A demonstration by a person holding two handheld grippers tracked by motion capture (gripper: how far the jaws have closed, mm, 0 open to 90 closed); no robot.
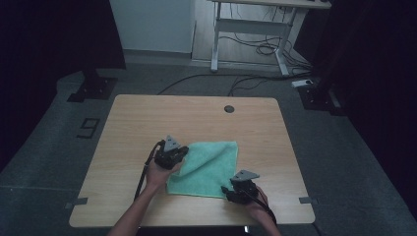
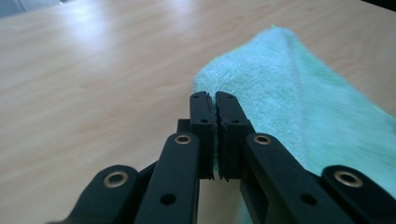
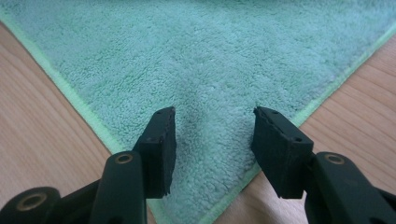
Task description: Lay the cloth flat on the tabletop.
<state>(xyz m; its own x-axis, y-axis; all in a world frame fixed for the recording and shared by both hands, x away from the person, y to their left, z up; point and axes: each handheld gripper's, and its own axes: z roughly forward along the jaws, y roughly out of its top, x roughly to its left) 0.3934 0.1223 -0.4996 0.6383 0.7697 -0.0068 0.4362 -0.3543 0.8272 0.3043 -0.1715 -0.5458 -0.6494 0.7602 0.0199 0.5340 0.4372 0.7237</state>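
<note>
Black jaws of the left gripper (image 2: 215, 100) sit pressed together in the left gripper view, pinching a raised fold at the edge of a green cloth (image 2: 299, 102); the fabric climbs up between them and spreads off to the right over the wooden table (image 2: 93, 79).

From the right gripper view, the right gripper (image 3: 214, 126) stands with its 2 jaws spread wide, hovering over a corner of the cloth (image 3: 210, 60). Whether the tips touch the fabric cannot be told. Its hemmed edges run off on both sides, bare wood beyond them.

From the high view, the cloth (image 1: 209, 169) lies at the middle of the table's (image 1: 147, 118) near half, its left side lifted and folded over where the left gripper (image 1: 180, 153) holds it. The right gripper (image 1: 230, 191) is at the cloth's near right corner. Both forearms enter from the bottom edge. A dark round grommet (image 1: 229, 108) sits near the table's far edge.
</note>
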